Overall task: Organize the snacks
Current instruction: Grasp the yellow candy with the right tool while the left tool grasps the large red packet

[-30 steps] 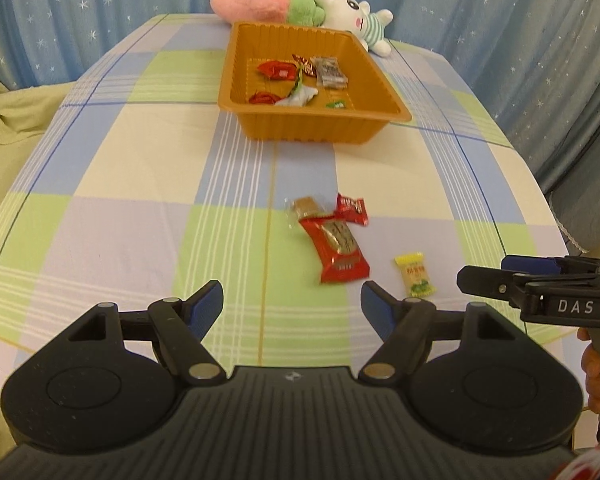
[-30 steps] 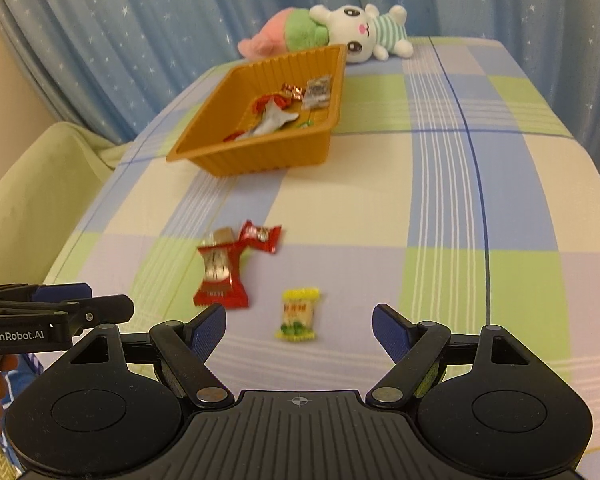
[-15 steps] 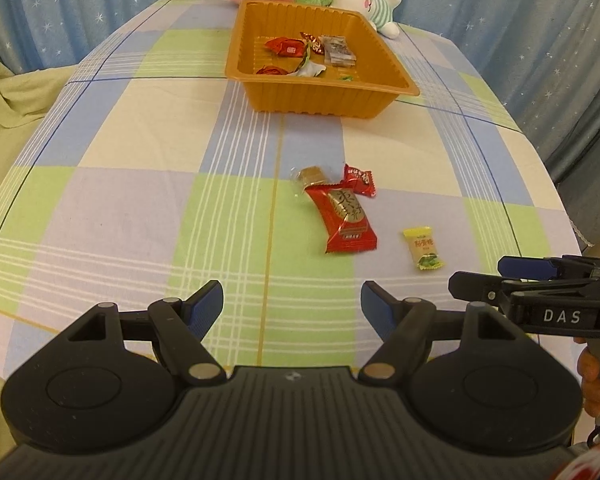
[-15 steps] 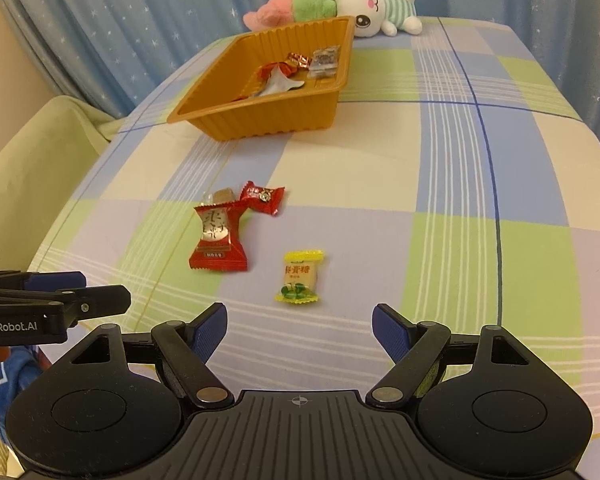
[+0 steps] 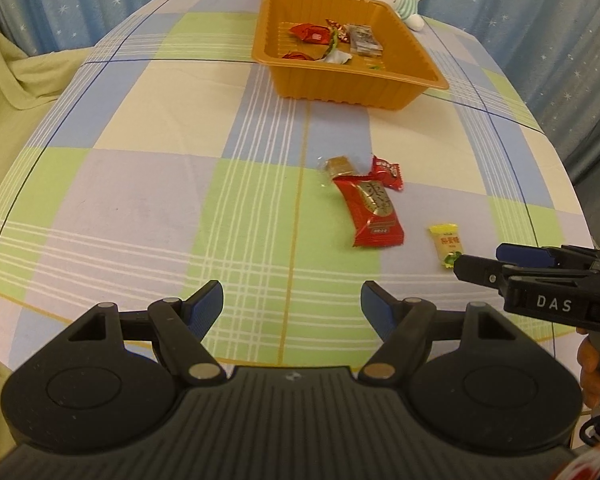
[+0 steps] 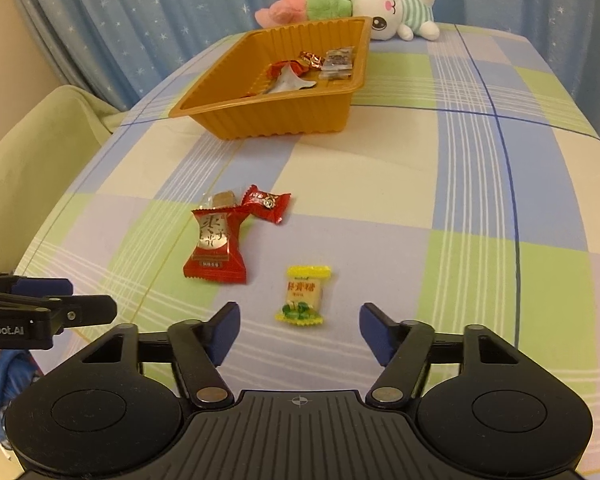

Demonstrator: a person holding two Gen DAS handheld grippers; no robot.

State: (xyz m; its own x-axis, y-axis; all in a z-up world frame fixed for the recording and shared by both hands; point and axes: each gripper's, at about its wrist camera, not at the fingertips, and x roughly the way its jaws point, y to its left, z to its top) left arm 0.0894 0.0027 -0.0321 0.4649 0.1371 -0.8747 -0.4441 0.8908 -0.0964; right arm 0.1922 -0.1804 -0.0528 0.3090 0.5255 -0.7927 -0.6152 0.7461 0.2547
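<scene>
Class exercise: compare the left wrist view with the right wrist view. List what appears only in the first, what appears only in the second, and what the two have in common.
Only the left wrist view shows the left tool head-on, open and empty, and the "DAS" marking on the right tool's side.

Only the right wrist view shows the right tool head-on, its jaws closing around the yellow candy without touching it yet.

Both show the orange tray, the big red packet, the small red candy, the brown candy, the plush rabbit and the checked tablecloth.

Right gripper [image 6: 299, 326] closing, empty; left gripper [image 5: 292, 306] agape
</scene>
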